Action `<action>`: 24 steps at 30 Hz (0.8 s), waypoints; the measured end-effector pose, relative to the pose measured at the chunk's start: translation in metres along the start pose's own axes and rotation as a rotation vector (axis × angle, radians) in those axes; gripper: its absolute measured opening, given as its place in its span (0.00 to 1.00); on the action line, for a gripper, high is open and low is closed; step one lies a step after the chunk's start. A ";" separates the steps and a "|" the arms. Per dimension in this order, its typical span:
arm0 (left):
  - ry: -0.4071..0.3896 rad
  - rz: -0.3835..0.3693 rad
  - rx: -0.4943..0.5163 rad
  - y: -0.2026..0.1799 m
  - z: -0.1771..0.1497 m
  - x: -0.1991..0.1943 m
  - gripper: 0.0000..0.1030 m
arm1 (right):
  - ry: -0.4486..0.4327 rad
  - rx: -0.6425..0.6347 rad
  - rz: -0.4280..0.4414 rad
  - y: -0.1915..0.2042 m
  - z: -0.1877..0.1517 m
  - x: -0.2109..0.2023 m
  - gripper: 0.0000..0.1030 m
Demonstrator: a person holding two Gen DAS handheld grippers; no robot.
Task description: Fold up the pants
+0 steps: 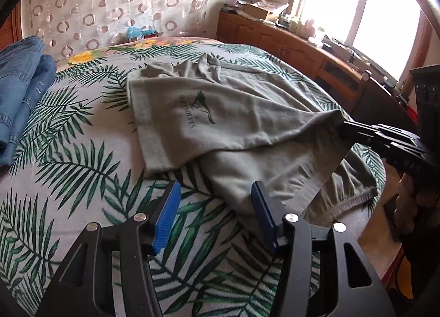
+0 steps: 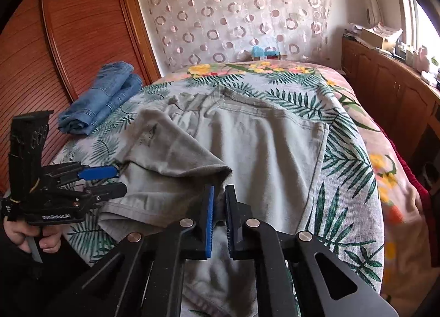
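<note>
Your right gripper [image 2: 219, 193] has its jaws pinched nearly together on a fold of the grey pants [image 2: 261, 152], which lie spread across the middle of the bed [image 2: 354, 152] with one leg turned back over the other. Your left gripper [image 1: 216, 193] hangs with its jaws about half open and nothing between them, just above the pants' near hem at the bed's front edge. Only the left wrist view shows the printed logo [image 1: 198, 110] on the turned-over leg and the window [image 1: 357, 8]. Only the right wrist view shows the wooden wardrobe [image 2: 68, 41] and your left hand [image 2: 38, 237]. Folded jeans [image 2: 101, 99] sit at the bed's far left corner.
</note>
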State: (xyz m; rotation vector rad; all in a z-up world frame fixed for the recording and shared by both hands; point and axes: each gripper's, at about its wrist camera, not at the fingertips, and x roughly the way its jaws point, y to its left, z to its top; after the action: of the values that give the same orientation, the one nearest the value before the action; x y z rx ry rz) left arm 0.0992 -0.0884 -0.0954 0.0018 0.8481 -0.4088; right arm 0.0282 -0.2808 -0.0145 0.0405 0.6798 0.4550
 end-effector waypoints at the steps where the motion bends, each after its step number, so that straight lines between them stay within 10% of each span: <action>1: -0.009 0.001 -0.003 0.001 -0.002 -0.003 0.53 | -0.006 -0.003 0.003 0.004 0.000 -0.001 0.06; 24: -0.106 0.010 0.056 -0.018 0.009 -0.036 0.53 | -0.060 -0.004 -0.030 0.011 -0.043 -0.086 0.05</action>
State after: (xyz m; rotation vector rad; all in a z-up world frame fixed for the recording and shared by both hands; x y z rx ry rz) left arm 0.0782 -0.0940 -0.0605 0.0364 0.7314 -0.4194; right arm -0.0612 -0.3117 0.0058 0.0399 0.6200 0.4252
